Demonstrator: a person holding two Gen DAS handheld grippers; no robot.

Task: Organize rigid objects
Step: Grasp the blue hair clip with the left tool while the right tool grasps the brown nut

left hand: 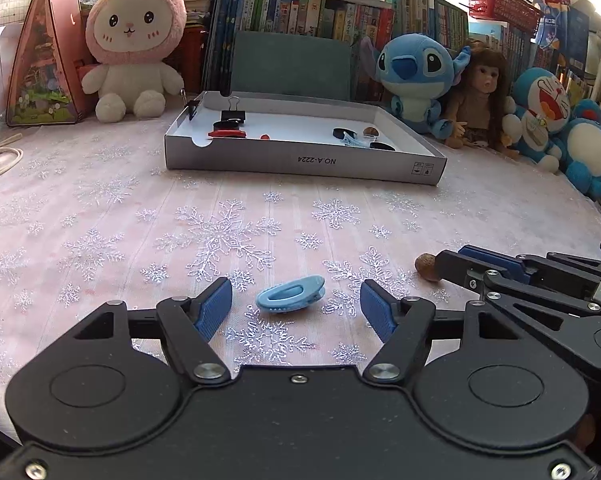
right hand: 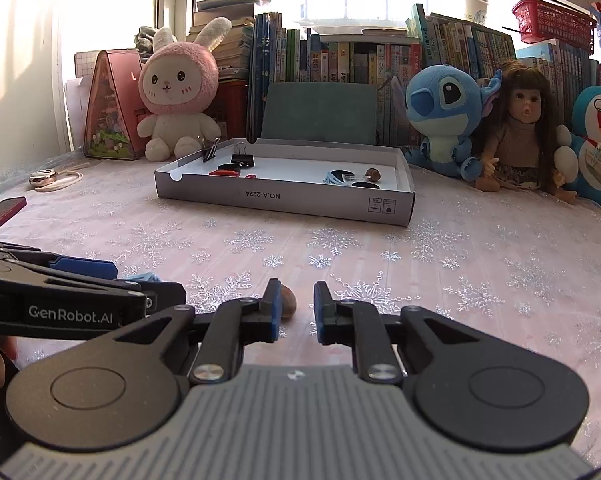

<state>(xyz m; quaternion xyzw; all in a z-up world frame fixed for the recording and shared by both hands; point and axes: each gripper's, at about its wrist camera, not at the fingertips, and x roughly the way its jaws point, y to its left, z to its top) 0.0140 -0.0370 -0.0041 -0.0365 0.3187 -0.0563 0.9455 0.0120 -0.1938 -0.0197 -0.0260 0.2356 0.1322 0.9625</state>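
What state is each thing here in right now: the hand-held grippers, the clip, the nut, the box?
Left hand-held gripper: open, astride the clip.
Right hand-held gripper: shut, empty.
Blue hair clip: lying on the cloth, untouched.
Walnut: on the cloth, loose.
Box: open-topped, holding small items.

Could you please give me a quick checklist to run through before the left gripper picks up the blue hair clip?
1. Blue hair clip lies between the left gripper pads: ok.
2. Left jaws stand wider than the clip: ok.
3. Pads not yet touching the clip: ok.
4. Right gripper, close on the right, is clear of the clip: ok.
5. Walnut is outside the left jaws: ok.
6. Free floor space in the grey box: ok.
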